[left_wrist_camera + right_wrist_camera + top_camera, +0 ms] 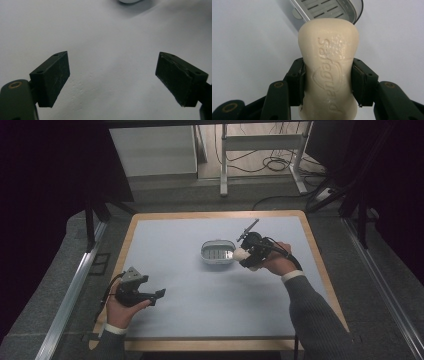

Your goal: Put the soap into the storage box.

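Observation:
A cream bar of soap [328,70] with embossed lettering is clamped at its waist by my right gripper [327,81]. In the high view the soap [240,254] hangs just right of a white oval soap dish [218,252] near the table's middle, with the right gripper [246,257] shut on it. The dish's slotted grey insert [329,8] lies just beyond the soap's far end. My left gripper [159,294] rests low at the front left of the table, its jaws wide apart over bare surface [112,72] with nothing between them.
The table has a pale blue-grey top [200,290] with a wooden rim [320,265]. Beyond its far edge stand a white desk frame [260,142] and loose cables [280,165] on the floor. Dark curtains flank both sides.

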`<state>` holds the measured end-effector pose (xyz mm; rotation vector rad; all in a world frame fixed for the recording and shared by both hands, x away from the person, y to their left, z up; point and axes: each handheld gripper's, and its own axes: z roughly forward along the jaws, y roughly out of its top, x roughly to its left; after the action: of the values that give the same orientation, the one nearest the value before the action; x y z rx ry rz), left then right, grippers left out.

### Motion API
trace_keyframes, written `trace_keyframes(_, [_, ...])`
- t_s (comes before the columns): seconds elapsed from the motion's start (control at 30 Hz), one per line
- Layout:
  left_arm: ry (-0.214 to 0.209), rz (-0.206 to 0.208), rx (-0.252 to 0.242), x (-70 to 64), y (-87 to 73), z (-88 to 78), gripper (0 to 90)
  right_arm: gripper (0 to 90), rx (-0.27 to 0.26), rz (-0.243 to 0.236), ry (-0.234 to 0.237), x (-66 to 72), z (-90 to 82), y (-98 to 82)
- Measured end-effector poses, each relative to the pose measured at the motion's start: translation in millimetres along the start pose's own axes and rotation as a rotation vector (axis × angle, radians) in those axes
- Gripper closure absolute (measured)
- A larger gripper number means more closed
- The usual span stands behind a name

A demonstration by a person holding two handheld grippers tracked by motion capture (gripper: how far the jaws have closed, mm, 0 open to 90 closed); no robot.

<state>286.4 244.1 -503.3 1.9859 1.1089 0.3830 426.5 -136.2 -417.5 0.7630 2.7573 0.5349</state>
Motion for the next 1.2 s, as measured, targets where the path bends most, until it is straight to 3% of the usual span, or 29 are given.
trace_keyframes(0.37, [-0.005,0.001,0.007,0.3,0.2,0.9,12.2,49.9,-0.004,-0.026,0.016,-8.3,7.6,15.9])
trace_keyframes(0.77, [-0.006,0.003,0.007,0.8,0.2,0.6,12.1,49.9,0.012,-0.056,0.001,-21.9,16.1,37.9])
trace_keyframes(1.0, [-0.01,0.006,0.011,0.3,0.1,1.5,11.9,49.9,0.01,-0.06,0.003,-24.7,21.8,47.2])
trace_keyframes(1.1, [-0.033,-0.005,-0.006,0.7,0.6,-0.5,11.8,49.9,0.011,-0.081,0.006,-24.7,23.6,50.5])
trace_keyframes(1.2, [-0.026,0.001,0.002,1.6,0.3,-0.4,11.6,49.9,0.008,-0.093,0.01,-25.4,25.3,54.3])
